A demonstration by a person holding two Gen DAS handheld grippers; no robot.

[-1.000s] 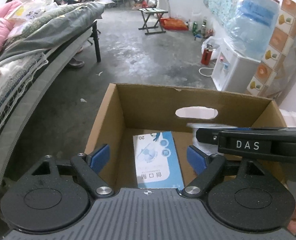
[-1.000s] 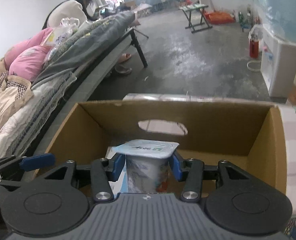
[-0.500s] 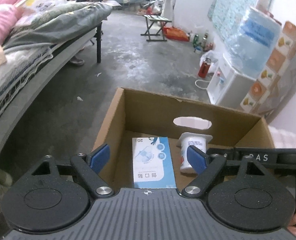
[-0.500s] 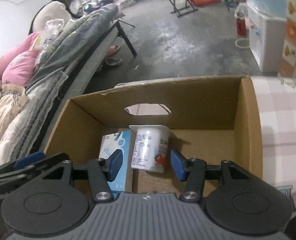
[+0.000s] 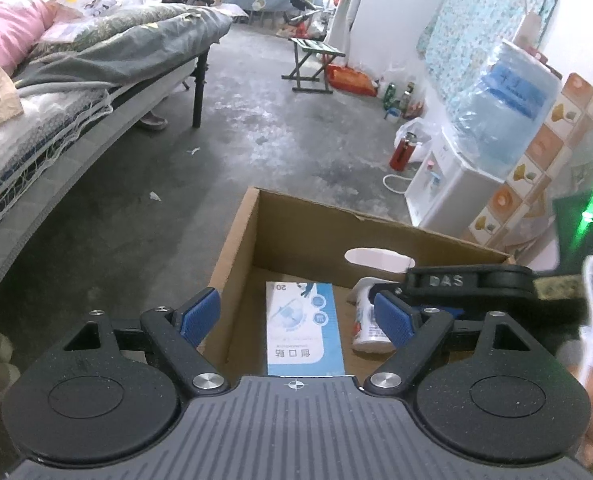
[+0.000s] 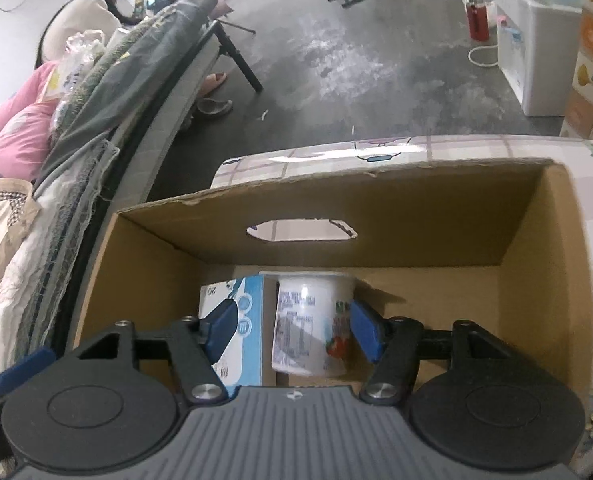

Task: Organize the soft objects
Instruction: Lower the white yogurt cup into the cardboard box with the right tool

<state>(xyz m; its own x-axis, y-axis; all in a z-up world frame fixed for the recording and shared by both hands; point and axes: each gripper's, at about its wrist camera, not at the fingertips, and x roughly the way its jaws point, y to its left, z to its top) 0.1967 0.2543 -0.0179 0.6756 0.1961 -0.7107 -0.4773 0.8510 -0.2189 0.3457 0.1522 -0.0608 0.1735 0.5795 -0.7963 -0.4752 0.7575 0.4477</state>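
Both tongs hang over an open cardboard box (image 6: 436,216). Right gripper (image 6: 292,326) has just been opening its jaws: the blue pads stand clear on either side of a white yogurt cup (image 6: 310,320), a gap showing at each flank, so the cup sits between them without being pinched. It stands upside down on the box floor, wide rim at the bottom, strawberry print at its 4 o'clock. Touching or just beside it, at its 9 o'clock, lies a blue-and-white packet (image 6: 236,308) flat on the floor of the box. Left gripper (image 5: 296,316) is spread wide with nothing between its pads; in its view the packet (image 5: 304,328) sits in the middle of the gap and the cup (image 5: 366,320) at 3 o'clock, partly hidden by the right pad and the other tool's black arm. An oval hand-hole is cut in the far wall of the box, at 12 o'clock. Outside the box, a checked cloth (image 6: 416,152) covers the surface it stands on. Farther out, a bed (image 5: 76,80) heaped with bedding runs along 9 to 11 o'clock, and a water dispenser (image 5: 476,168) stands at 2 o'clock on the concrete floor.
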